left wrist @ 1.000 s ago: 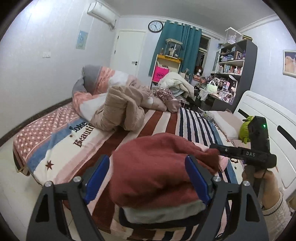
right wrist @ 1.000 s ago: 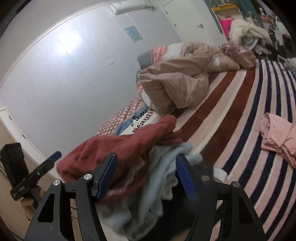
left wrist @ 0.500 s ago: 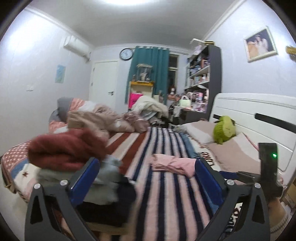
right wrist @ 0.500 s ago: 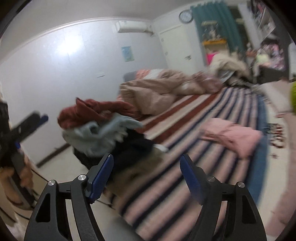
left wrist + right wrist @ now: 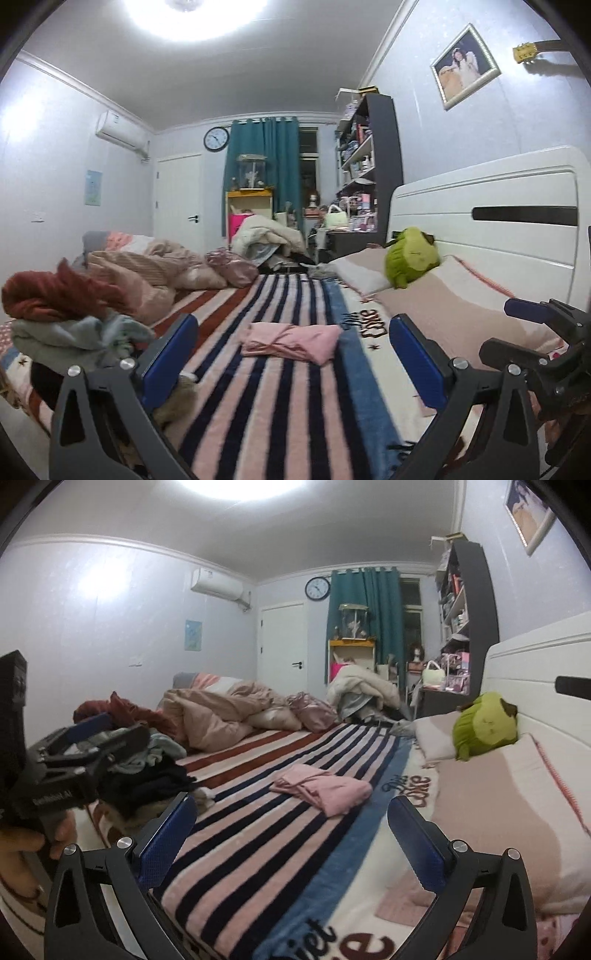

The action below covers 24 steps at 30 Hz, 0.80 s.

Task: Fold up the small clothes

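A folded pink garment [image 5: 291, 341] lies on the striped bedspread [image 5: 280, 402] mid-bed; it also shows in the right wrist view [image 5: 323, 788]. A pile of clothes with a red sweater [image 5: 55, 295] on top sits at the bed's left edge, seen too in the right wrist view [image 5: 122, 716]. My left gripper [image 5: 293, 356] is open and empty, level above the near bedspread, facing the pink garment. My right gripper [image 5: 291, 836] is open and empty, likewise short of the garment. The left gripper's body [image 5: 62, 768] shows at left in the right wrist view.
A crumpled beige duvet [image 5: 147, 269] lies at the bed's far left. Pillows [image 5: 461, 310] and a green plush toy [image 5: 410, 258] lie along the white headboard [image 5: 498, 218] on the right. A shelf [image 5: 373, 158] and cluttered desk stand beyond the bed.
Both grippers swung away from the clothes pile to the right and levelled out; they now face the pink garment and the headboard side. Both stayed open.
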Available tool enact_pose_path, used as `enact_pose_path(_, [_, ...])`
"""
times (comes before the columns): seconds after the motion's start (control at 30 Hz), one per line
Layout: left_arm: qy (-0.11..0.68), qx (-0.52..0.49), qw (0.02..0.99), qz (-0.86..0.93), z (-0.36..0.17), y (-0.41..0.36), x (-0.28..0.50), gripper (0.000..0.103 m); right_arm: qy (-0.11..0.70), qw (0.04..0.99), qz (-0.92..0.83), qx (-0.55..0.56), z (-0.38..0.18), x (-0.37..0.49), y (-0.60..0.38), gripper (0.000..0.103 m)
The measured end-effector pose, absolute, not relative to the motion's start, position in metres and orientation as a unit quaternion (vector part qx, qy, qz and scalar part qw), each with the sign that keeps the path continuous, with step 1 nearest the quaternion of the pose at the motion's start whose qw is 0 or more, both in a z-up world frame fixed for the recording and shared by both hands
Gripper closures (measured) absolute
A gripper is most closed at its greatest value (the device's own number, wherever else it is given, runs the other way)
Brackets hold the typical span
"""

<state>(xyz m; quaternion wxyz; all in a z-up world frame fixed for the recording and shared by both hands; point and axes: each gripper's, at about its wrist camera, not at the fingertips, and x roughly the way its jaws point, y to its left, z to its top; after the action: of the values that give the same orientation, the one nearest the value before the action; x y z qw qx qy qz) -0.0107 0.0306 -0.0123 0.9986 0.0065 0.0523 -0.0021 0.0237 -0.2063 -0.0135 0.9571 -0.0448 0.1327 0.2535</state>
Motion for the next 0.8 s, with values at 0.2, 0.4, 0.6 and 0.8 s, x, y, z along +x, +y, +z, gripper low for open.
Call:
enact_pose_path(0.2, [0.054, 0.018, 0.998, -0.012, -0.01, 0.001, -0.01, 0.001, 0.125, 0.96, 0.247, -0.038, -0.015, 0.013, -0.227, 0.0])
enact_pose_path(0.4, [0.059, 0.019, 0.998, -0.014, -0.015, -0.013, -0.013, 0.001, 0.118, 0.963, 0.239, -0.037, -0.017, 0.005, -0.239, 0.0])
enact_pose_path(0.6, [0.058, 0.023, 0.998, -0.013, -0.016, -0.017, -0.016, 0.001, 0.118, 0.963, 0.241, -0.028, -0.017, 0.004, -0.245, 0.0])
enact_pose_path(0.8, [0.058, 0.021, 0.998, -0.011, -0.016, -0.017, -0.017, 0.001, 0.122, 0.962, 0.241, -0.027, -0.018, 0.007, -0.246, 0.0])
